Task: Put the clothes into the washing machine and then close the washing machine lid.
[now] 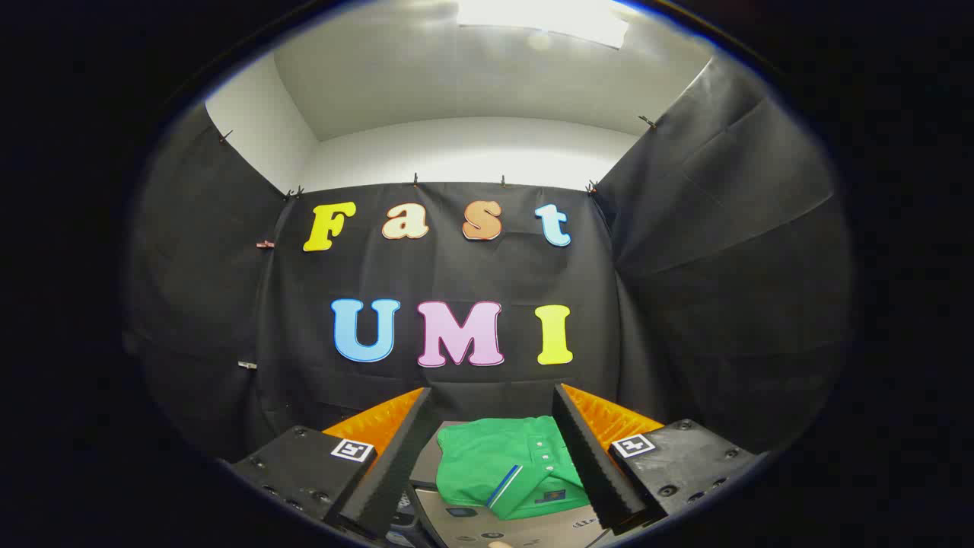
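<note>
A folded green polo shirt (506,463) with a blue-and-white striped trim lies on the flat top of the washing machine (525,529), just ahead of and between my two fingers. My gripper (491,426) is open, its fingers (396,457) spread wide on either side of the shirt, and nothing is held. The shirt's far edge reaches toward the black cloth wall. I see only a small strip of the machine's light top, with some dark marks on it, below the shirt.
Black cloth walls (723,266) close the booth at the back and on both sides, close behind the machine. A white ceiling with a bright light (544,19) is above.
</note>
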A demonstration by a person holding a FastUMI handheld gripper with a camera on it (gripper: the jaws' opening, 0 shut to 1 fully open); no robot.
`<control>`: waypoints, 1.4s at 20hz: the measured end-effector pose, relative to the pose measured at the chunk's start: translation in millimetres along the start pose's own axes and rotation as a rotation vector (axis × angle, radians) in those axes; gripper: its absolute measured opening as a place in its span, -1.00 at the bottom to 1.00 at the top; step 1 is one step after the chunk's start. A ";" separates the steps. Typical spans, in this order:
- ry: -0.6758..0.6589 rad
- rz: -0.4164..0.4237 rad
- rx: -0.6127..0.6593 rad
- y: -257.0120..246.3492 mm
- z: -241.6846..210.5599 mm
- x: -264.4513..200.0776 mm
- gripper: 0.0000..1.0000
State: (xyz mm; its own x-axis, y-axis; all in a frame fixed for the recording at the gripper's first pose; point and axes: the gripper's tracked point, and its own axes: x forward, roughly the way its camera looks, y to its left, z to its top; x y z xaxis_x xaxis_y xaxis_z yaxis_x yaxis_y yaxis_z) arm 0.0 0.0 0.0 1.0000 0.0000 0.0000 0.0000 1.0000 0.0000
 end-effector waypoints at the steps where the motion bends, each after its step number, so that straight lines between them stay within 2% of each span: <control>1: 0.001 0.018 0.007 5.1 0.3 -0.4 0.95; 15: 0.009 -0.023 -0.029 -5.5 0.6 -8.0 0.95; 28: 0.045 -0.053 0.020 -19.9 1.3 -4.2 0.96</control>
State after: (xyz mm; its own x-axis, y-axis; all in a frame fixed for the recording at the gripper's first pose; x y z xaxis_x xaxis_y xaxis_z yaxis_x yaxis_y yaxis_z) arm -4.2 -19.9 1.3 0.9976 -0.0526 -0.0455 0.0535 0.9984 0.0188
